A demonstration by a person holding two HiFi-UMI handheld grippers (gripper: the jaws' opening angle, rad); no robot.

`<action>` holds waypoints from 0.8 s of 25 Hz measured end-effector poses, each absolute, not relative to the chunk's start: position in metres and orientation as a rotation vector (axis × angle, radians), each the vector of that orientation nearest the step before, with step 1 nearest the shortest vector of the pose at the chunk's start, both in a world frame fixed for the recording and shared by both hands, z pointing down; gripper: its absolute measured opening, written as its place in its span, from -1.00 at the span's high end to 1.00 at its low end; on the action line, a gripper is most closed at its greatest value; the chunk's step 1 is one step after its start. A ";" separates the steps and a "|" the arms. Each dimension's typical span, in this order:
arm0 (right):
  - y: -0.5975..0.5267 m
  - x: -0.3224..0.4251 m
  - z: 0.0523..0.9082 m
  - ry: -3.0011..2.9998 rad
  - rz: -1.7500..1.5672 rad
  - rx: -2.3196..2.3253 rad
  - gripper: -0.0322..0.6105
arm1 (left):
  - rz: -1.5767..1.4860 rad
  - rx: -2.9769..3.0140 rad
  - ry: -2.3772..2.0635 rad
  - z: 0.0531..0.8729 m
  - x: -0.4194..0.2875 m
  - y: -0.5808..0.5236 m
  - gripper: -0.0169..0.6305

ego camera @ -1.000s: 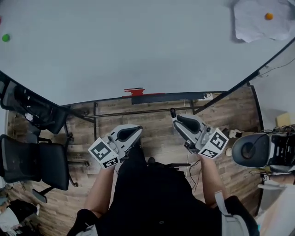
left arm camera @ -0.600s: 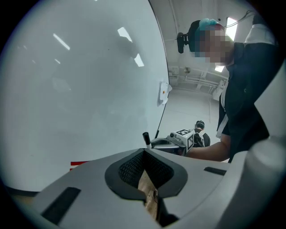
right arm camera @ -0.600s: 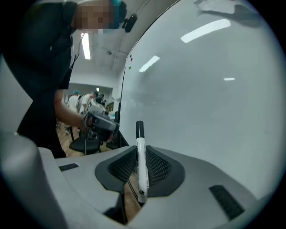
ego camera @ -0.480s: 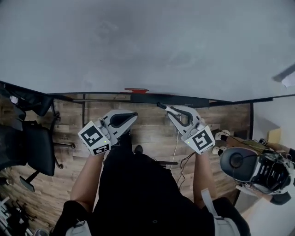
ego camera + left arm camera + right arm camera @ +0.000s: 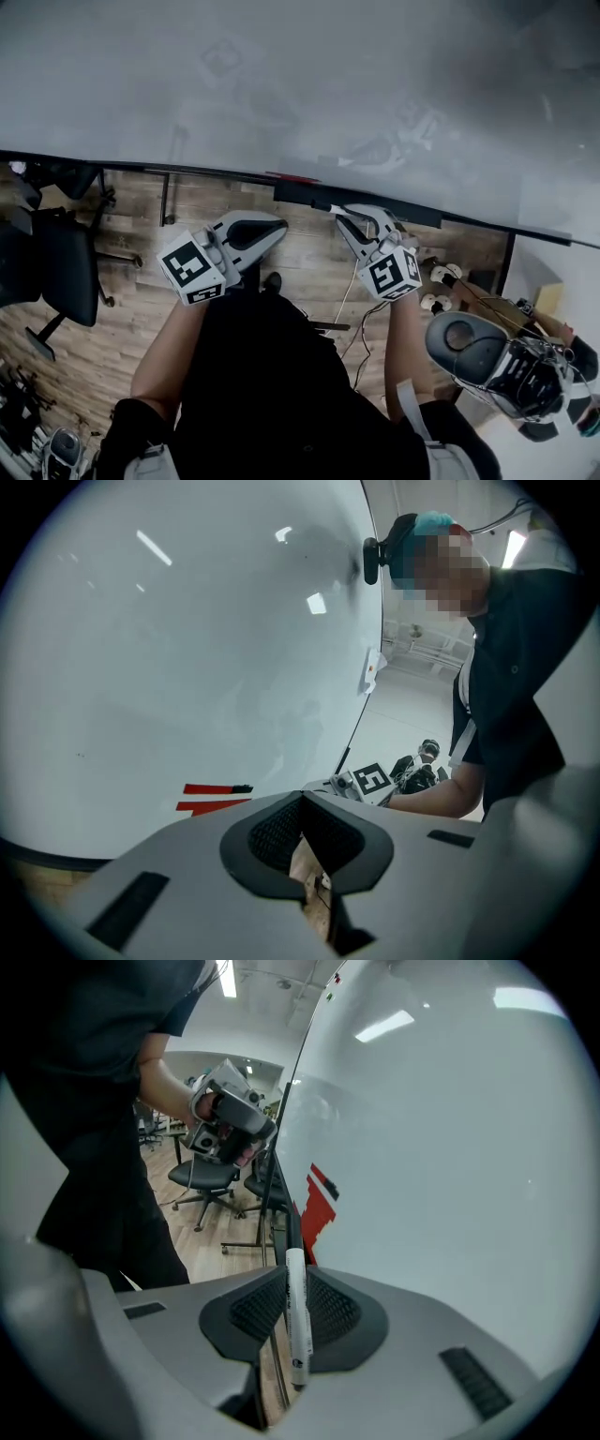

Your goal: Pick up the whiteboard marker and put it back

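A white whiteboard marker (image 5: 296, 1321) stands upright between the pads of my right gripper (image 5: 295, 1288), which is shut on it. In the head view the right gripper (image 5: 343, 217) is just below the whiteboard's (image 5: 281, 84) black lower ledge (image 5: 394, 212), and the marker's tip (image 5: 334, 208) pokes out towards the ledge. My left gripper (image 5: 274, 225) hangs level with it to the left, under the board edge. Its jaws (image 5: 302, 832) are shut with nothing in them. A red shape (image 5: 216, 797) shows on the board near its bottom edge.
Black office chairs (image 5: 52, 262) stand on the wooden floor at the left. A grey and black machine (image 5: 487, 352) with cables sits at the right. The person's dark clothing (image 5: 281, 394) fills the lower middle of the head view.
The head view has shifted, and the paper and the coloured dots on the board have left the picture. Both grippers have moved up to the board's lower ledge, the marker still in the right one.
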State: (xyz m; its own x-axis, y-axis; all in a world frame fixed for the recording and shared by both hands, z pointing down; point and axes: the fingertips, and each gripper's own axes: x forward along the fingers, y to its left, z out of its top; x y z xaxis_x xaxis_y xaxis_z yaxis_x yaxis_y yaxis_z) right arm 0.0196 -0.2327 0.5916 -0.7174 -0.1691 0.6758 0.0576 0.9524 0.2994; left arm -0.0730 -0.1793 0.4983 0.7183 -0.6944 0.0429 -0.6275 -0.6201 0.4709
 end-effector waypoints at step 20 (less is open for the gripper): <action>-0.246 0.016 0.644 -2.190 -0.407 0.036 0.67 | -0.139 2.417 -1.046 0.505 -0.082 -0.163 0.91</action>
